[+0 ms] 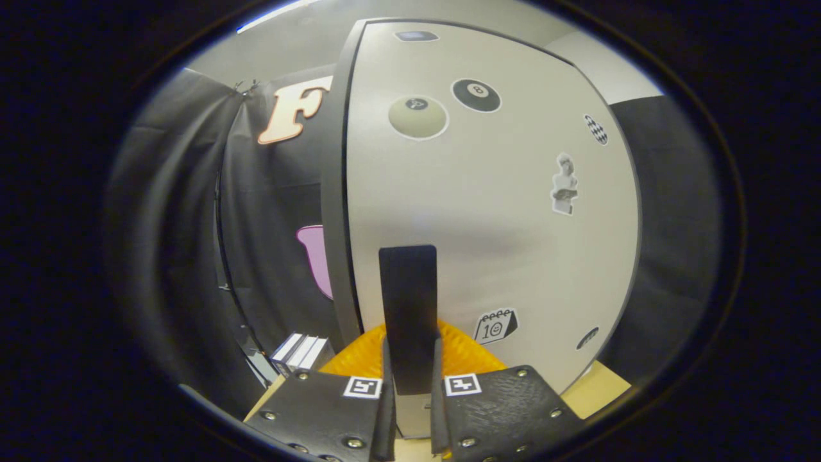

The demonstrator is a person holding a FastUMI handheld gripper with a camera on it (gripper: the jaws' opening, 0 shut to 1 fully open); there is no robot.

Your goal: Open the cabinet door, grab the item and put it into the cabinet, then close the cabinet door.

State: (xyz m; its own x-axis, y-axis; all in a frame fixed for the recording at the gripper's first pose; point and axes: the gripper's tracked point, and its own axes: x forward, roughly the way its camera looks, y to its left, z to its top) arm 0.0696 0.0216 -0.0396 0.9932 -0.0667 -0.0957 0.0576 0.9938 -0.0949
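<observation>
Black cloth (192, 212) hung as the backdrop on both sides of a pale cabinet (487, 212) that stood on a light wooden tabletop (603, 388). Cabinet door (494, 256) was shut, flat front facing the camera, a dark edge strip running down its left side. Stickers were scattered over the door: a cream ball (417, 117), a black eight ball (476, 95), a small checkered oval (596, 129), a grey statue bust (564, 185), and a little calendar sticker (495, 325) low down.

A dark upright handle (408, 308) stuck out from the lower middle of the door. Gripper (410, 385) had its two fingers closed in on either side of the handle's lower end, both pressing it, so the claw was clenched on the handle.

An orange ribbed item (359, 356) lay on the tabletop just behind the fingers, at the foot of the door, partly hidden by the handle. A few white boxes (301, 351) stood at the left, beside the cabinet's base near the cloth.
</observation>
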